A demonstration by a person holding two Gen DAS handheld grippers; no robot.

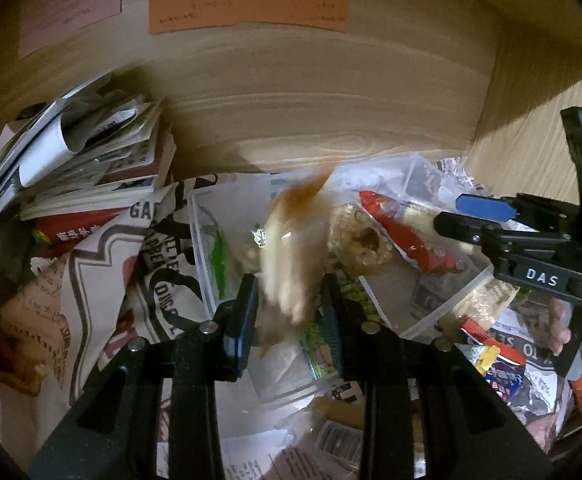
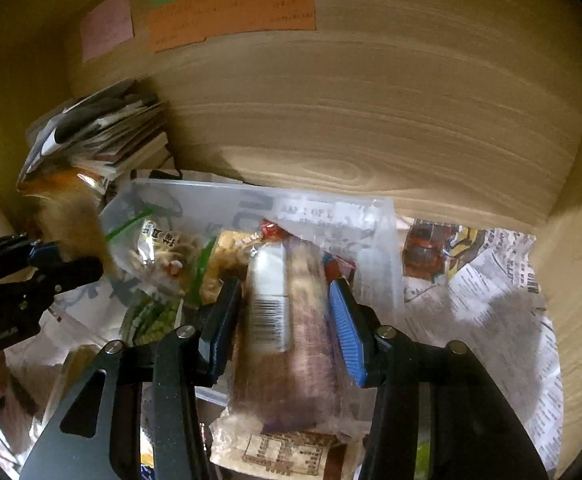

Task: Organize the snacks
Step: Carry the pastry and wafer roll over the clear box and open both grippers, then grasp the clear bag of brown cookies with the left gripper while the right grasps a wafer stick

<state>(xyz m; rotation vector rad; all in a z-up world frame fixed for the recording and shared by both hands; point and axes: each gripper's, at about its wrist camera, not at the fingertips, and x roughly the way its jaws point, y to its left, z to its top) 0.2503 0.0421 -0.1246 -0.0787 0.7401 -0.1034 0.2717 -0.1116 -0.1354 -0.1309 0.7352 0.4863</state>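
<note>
Black finger mounts fill the bottom of each wrist view. Between them, the right gripper (image 2: pixel 285 320) is clenched on a wrapped purple-brown snack (image 2: pixel 291 344) with a barcode label, the packet's long axis running straight ahead along the fingers. The left gripper (image 1: pixel 291 316) is likewise clamped on a pale, motion-blurred snack bag (image 1: pixel 287 264) with an orange top that stands up out of its jaws. Directly ahead of and below both tools lies a clear plastic bin (image 2: pixel 375 256) that already holds other packets, resting on newspaper (image 2: pixel 491 300). Both held snacks appear to hover over the bin; the right one looks nearer its open middle, so a short forward lowering would probably seat it lengthwise.
</note>
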